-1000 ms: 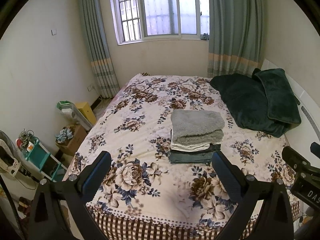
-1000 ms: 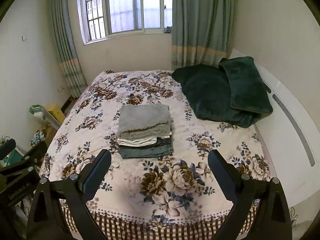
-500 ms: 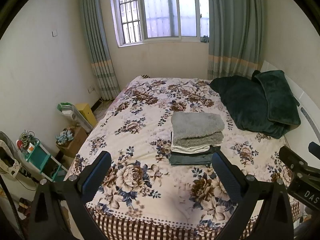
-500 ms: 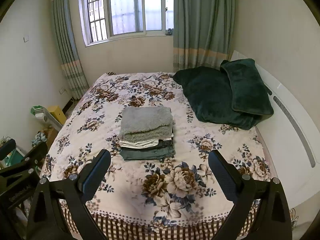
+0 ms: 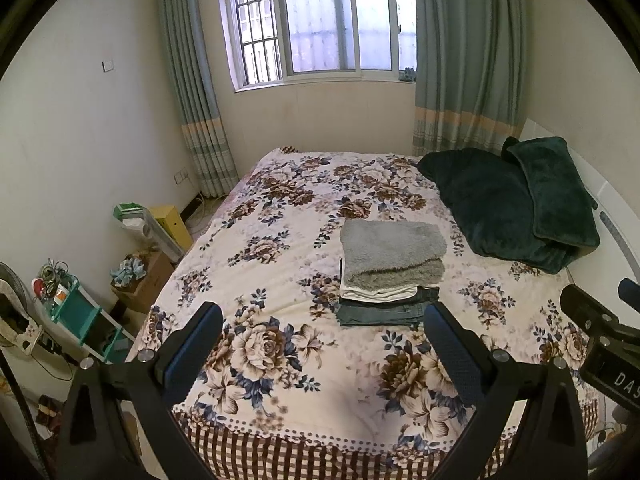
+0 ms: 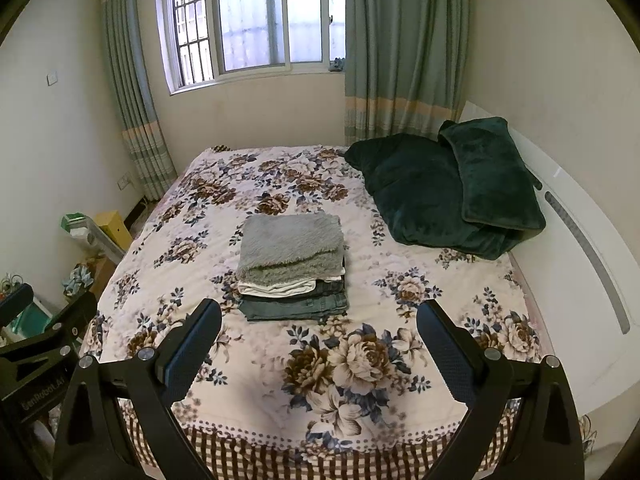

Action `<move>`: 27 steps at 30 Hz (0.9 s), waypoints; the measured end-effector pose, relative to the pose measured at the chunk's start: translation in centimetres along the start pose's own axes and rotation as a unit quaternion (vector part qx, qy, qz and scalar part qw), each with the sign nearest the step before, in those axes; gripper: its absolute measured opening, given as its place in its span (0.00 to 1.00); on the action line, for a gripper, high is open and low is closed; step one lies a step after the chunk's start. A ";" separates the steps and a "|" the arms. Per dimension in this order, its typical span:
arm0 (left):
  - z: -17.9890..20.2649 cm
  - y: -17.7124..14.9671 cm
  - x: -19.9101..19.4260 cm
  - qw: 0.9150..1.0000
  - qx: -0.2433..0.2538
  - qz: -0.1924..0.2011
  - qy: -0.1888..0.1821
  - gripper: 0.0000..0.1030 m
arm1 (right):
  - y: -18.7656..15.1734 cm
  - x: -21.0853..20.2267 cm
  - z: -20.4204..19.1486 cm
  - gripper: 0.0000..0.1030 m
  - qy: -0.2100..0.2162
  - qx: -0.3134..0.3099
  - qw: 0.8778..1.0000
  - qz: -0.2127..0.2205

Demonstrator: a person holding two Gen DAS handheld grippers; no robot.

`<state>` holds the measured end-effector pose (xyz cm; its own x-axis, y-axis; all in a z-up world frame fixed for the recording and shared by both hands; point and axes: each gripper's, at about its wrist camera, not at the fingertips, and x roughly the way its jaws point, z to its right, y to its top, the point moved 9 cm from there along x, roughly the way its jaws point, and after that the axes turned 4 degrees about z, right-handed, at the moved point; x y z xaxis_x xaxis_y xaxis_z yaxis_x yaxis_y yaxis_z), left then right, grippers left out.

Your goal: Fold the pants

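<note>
A stack of folded clothes [image 5: 390, 272] [image 6: 294, 266] rests in the middle of the floral bed [image 5: 280, 248] [image 6: 192, 248]. A fluffy grey piece lies on top, a white one under it, and dark green-grey pants [image 5: 380, 314] [image 6: 296, 308] at the bottom. My left gripper [image 5: 322, 344] is open and held back near the foot of the bed, well short of the stack. My right gripper [image 6: 318, 342] is open too, at about the same distance, with nothing between its fingers. Each gripper's body shows at the edge of the other's view.
A dark green blanket and pillow [image 5: 516, 204] [image 6: 452, 192] lie at the headboard [image 6: 576, 240] on the right. On the floor at the left stand a yellow box [image 5: 170, 220], cardboard boxes and a teal shelf [image 5: 80, 316]. Window and curtains fill the far wall.
Both grippers have drawn back and risen a little from the bed; the stack sits slightly farther off and more of the window wall shows. The stack has not moved.
</note>
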<state>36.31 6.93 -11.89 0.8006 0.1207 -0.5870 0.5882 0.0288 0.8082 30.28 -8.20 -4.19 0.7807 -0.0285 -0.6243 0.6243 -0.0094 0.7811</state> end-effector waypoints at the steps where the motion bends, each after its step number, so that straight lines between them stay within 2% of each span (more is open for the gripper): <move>1: 0.1 0.0 0.0 1.000 -0.001 -0.001 -0.002 1.00 | -0.1 0.0 0.0 0.97 -0.001 0.001 1.000 0.000; 27: -0.1 0.6 -0.7 1.000 0.003 0.007 0.003 1.00 | -0.6 -0.5 1.4 0.97 -0.004 0.008 1.000 0.002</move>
<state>36.10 6.92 -10.96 0.8080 0.1267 -0.5753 0.5777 0.0210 0.8160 29.49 -9.53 -4.32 0.7823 -0.0362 -0.6218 0.6213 -0.0260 0.7832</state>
